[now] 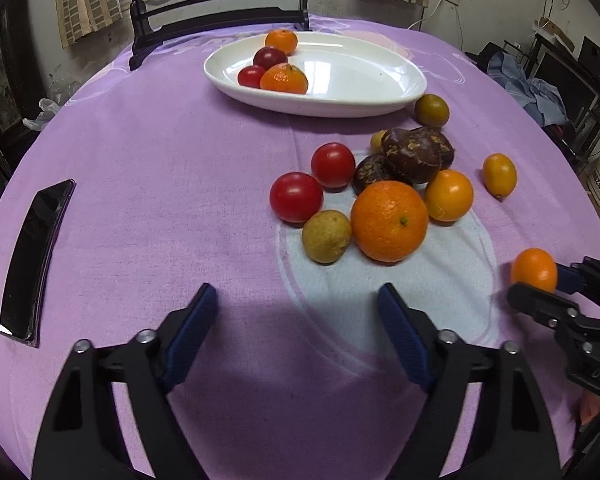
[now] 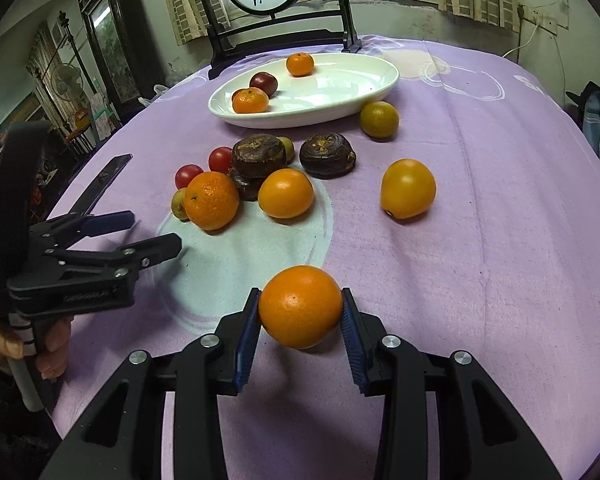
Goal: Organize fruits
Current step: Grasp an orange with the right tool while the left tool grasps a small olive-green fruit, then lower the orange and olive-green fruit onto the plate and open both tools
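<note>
The letters "DAS" stand embossed on the black body of the right gripper point(image 1: 540, 280); other markings are too blurred to read.

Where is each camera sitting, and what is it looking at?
Left wrist: sits on the left gripper, open over the purple cloth, facing the fruit pile and white dish; the right gripper shows at the edge.
Right wrist: sits on the right gripper, shut on an orange fruit; left gripper and hand show.
Shared: dish, pile, big orange.
</note>
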A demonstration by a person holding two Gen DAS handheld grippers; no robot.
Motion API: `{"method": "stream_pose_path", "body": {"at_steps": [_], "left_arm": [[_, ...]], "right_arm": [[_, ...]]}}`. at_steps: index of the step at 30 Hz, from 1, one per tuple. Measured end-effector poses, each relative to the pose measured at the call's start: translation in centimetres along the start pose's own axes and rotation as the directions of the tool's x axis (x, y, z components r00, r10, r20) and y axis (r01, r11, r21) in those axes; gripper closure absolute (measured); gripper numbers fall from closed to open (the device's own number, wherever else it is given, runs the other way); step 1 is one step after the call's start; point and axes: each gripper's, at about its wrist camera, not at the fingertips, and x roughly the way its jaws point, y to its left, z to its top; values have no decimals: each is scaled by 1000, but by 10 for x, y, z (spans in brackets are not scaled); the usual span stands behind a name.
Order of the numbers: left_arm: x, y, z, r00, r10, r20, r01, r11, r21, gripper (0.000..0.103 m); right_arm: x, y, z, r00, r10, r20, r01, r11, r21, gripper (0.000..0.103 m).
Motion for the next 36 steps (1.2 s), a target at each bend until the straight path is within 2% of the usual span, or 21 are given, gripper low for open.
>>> {"method": "stream_pose_path", "body": {"at_steps": [3,9,11,13,15,20,27,31,36], "left_arm": [[5,3,5,1000,4,22,-4,1000,6,40],[13,-1,20,1000,19,12,-20,999,29,44],[15,-4,22,1000,10,19,-11,999,34,53],[15,-6,24,999,-15,32,14,999,35,70],[15,-9,25,999,-26,37,24,999,42,77],[8,-2,21,997,-72,33,71,997,9,78],[-23,0,19,989,-125,73,124,992,25,78],[-38,-2,31,983,-152,103,148,988,41,78],[-47,-4,63,979,-160,129,153,986,58,78]], "right_arm": [[0,2,1,1000,12,0,-12,1000,-6,64],[1,4,1,1000,16,-5,-16,1000,-9,64],[2,3,2,1000,14,-8,-14,1000,-6,64],[3,3,2,1000,13,-10,-14,1000,-7,64],[2,4,1,1000,12,-10,-12,1000,-11,64],[0,6,2,1000,16,-4,-16,1000,-15,64],[-8,11,11,1000,18,17,-18,999,-39,64],[-17,15,26,999,21,49,-18,998,-68,64],[-27,18,56,995,7,104,3,995,-96,64]]}}
